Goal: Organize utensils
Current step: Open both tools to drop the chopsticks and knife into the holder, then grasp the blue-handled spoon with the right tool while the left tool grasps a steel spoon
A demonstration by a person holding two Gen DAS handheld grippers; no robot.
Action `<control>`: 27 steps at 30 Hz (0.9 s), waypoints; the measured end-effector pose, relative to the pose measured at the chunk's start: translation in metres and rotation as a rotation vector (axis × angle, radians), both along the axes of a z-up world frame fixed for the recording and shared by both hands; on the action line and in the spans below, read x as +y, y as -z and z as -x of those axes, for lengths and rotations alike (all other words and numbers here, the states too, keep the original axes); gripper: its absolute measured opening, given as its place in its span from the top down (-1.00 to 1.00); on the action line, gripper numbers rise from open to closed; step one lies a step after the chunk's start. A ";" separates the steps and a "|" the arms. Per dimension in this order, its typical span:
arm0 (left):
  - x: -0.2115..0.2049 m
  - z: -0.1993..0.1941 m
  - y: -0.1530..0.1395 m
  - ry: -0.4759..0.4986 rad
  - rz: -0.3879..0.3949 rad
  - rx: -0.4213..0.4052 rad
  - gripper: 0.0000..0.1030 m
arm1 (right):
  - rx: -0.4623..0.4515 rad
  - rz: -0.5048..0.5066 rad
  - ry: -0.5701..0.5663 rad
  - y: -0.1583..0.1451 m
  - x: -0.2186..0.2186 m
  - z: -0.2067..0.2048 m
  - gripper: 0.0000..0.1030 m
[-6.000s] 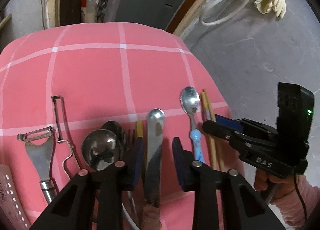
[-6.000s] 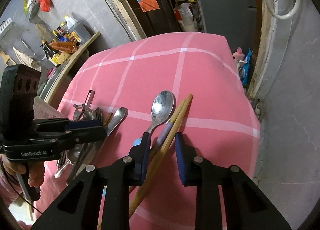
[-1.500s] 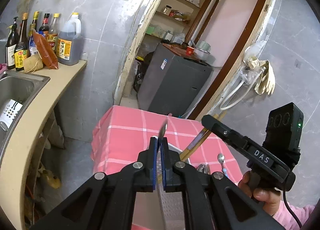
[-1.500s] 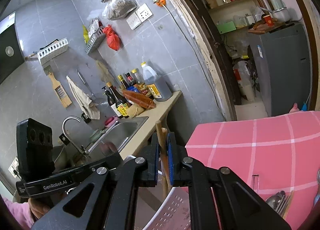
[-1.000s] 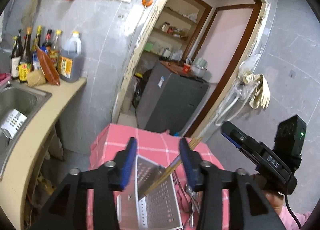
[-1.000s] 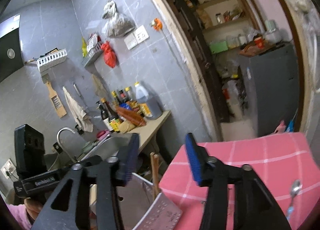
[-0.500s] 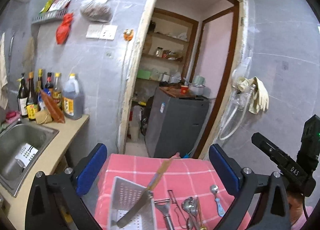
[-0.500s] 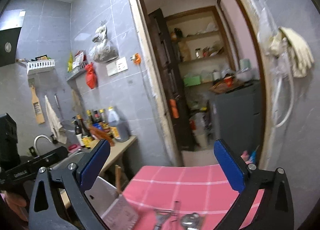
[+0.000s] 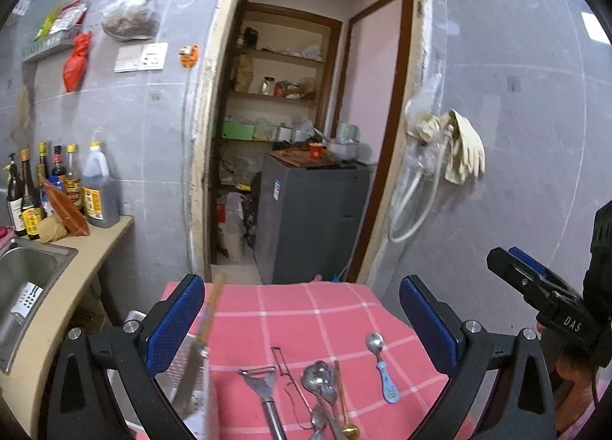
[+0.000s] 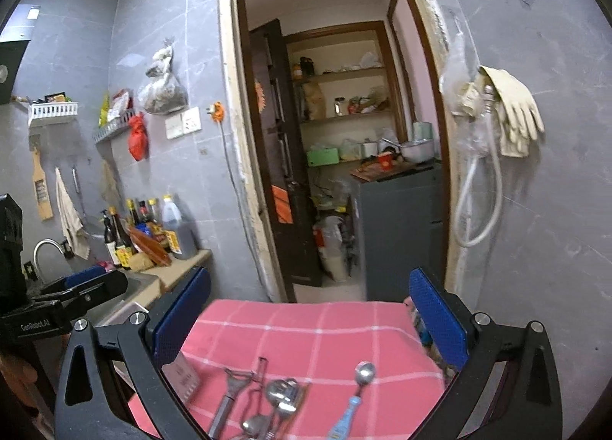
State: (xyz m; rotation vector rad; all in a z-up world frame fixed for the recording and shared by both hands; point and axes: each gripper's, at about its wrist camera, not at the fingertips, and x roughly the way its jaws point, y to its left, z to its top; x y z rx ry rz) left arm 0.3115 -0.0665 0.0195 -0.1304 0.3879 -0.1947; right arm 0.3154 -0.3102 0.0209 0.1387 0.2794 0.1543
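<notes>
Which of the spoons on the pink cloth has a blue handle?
The small spoon lying alone at the right end of the row has the light blue handle. The other spoons are all metal, piled together beside the peeler.

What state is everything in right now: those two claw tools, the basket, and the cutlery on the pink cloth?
Left gripper: open, nothing between its pads.
Right gripper: open, empty.
White basket: at the table's left edge, knife and chopsticks leaning in it.
Blue-handled spoon: lying flat, apart from the rest.
Peeler: lying flat on the cloth.
Spoon pile: heaped together, not yet sorted.
Doorway: open.
</notes>
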 end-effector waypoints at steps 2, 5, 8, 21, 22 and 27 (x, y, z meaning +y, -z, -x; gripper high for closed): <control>-0.008 -0.003 0.005 0.015 -0.011 0.011 -0.99 | 0.016 0.002 0.007 0.006 -0.008 -0.002 -0.98; -0.022 -0.009 0.015 0.034 -0.032 0.035 -0.99 | 0.049 0.006 0.015 0.019 -0.023 -0.006 -0.98; -0.032 -0.015 0.026 0.044 -0.045 0.063 -0.99 | 0.085 0.007 0.011 0.033 -0.034 -0.011 -0.98; -0.056 -0.049 0.077 0.095 -0.043 0.250 -0.99 | 0.300 -0.078 -0.120 0.111 -0.065 -0.056 -0.86; -0.057 -0.051 0.081 0.098 -0.040 0.263 -0.99 | 0.318 -0.080 -0.129 0.117 -0.065 -0.060 -0.71; -0.064 -0.067 0.107 0.113 -0.031 0.338 -0.87 | 0.409 -0.095 -0.182 0.154 -0.063 -0.082 -0.35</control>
